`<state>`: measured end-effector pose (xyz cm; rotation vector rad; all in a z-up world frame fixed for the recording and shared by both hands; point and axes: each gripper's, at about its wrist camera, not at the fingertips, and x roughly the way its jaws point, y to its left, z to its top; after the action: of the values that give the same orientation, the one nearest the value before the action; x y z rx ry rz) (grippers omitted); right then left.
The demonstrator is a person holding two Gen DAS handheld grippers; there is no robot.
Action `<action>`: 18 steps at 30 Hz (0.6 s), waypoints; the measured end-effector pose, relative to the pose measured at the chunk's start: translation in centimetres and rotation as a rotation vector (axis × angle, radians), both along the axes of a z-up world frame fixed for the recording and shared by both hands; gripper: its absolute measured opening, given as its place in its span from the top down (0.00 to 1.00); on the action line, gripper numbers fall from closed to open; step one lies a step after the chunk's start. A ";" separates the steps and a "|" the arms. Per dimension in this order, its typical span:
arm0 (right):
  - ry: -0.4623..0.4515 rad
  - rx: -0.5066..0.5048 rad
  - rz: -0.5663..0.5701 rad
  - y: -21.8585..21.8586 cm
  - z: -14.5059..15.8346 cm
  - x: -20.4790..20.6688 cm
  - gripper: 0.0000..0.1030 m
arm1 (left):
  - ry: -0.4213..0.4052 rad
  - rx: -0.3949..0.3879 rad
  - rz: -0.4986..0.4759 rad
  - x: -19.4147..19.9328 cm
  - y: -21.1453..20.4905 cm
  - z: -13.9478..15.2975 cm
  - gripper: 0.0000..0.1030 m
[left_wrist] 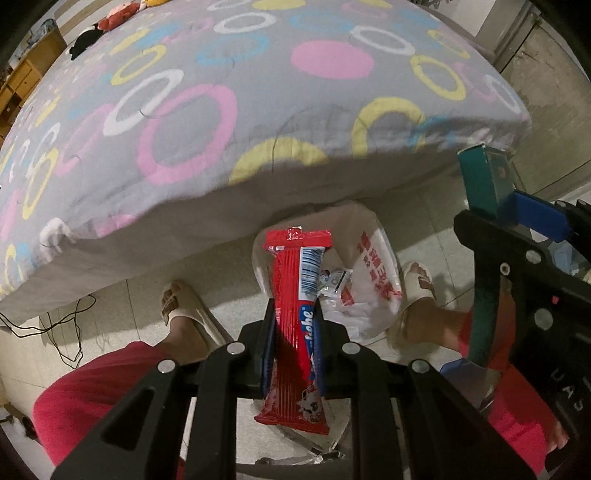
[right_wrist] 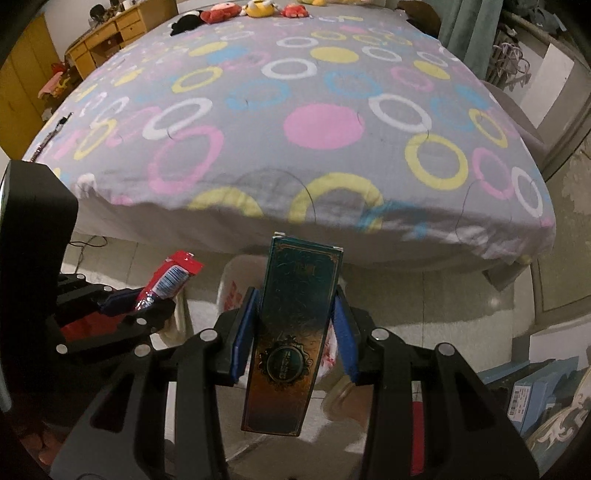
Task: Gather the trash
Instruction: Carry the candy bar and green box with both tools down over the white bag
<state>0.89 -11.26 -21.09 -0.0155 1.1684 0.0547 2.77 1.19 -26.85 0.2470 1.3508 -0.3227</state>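
The left gripper (left_wrist: pixel 293 332) is clamping a long red snack wrapper (left_wrist: pixel 295 325), fingers pressed against both its edges. The wrapper is glossy red and creased, showing a white barcode panel, blue-and-white lettering and a small cartoon figure near its lower end; it is standing roughly upright between the fingers. It is hanging over a white plastic bag (left_wrist: pixel 373 266) with red print, which is sitting open on the floor with some crumpled bits inside.

The right gripper (right_wrist: pixel 293 332) is gripping a tall dark teal box (right_wrist: pixel 295 332), blue pads (right_wrist: pixel 242 332) pressing its two long sides. The box is showing gold scrollwork, an oval emblem on its lower half and a brownish-gold fade toward the bottom. It is standing upright, also above the bag (right_wrist: pixel 231 291). The two grippers are sitting close side by side.

The person's feet in cream slippers (left_wrist: pixel 184 314) are planted either side of the bag on a pale tiled floor (left_wrist: pixel 110 314). Ahead, a bed (right_wrist: pixel 295 129) is stretching away under a grey sheet printed with pink, yellow, blue and white rings. Plush toys (right_wrist: pixel 236 9) are lining its far end. A wooden desk (right_wrist: pixel 107 40) is standing at far left, a black cable (left_wrist: pixel 62 332) is trailing on the floor, and boxes (right_wrist: pixel 535 395) are stacked at lower right.
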 end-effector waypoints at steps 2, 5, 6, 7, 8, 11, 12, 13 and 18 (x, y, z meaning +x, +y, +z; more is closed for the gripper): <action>0.015 0.003 -0.004 0.1 -1.2 0.0 0.62 | 0.009 0.004 0.010 0.0 0.0 -0.9 0.83; 0.034 0.010 -0.010 0.1 -3.0 0.1 0.62 | 0.020 0.015 0.011 0.0 -0.3 -2.4 0.83; 0.042 0.015 -0.015 0.0 -3.6 0.2 0.62 | 0.020 0.020 0.009 0.0 -0.4 -2.9 0.83; 0.050 0.022 -0.022 -0.1 -4.2 0.3 0.62 | 0.021 0.025 0.007 -0.1 -0.5 -3.2 0.83; 0.057 0.025 -0.028 -0.2 -4.6 0.4 0.62 | 0.024 0.026 0.004 -0.2 -0.6 -3.6 0.83; 0.081 0.047 -0.051 -0.7 -6.3 0.7 0.62 | 0.033 0.042 0.014 -0.1 -0.7 -4.9 0.83; 0.090 0.053 -0.056 -0.8 -6.8 0.7 0.62 | 0.034 0.048 0.019 -0.1 -0.8 -5.3 0.83; 0.101 0.059 -0.065 -1.0 -7.4 0.8 0.62 | 0.039 0.059 0.023 0.0 -0.8 -5.9 0.83; 0.141 0.086 -0.100 -1.4 -10.3 1.3 0.62 | 0.081 0.085 0.028 0.5 -1.4 -8.4 0.83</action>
<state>2.15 -12.63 -31.36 0.1244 1.3056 0.0177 3.25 -0.26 -35.25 0.2874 1.4489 -0.2543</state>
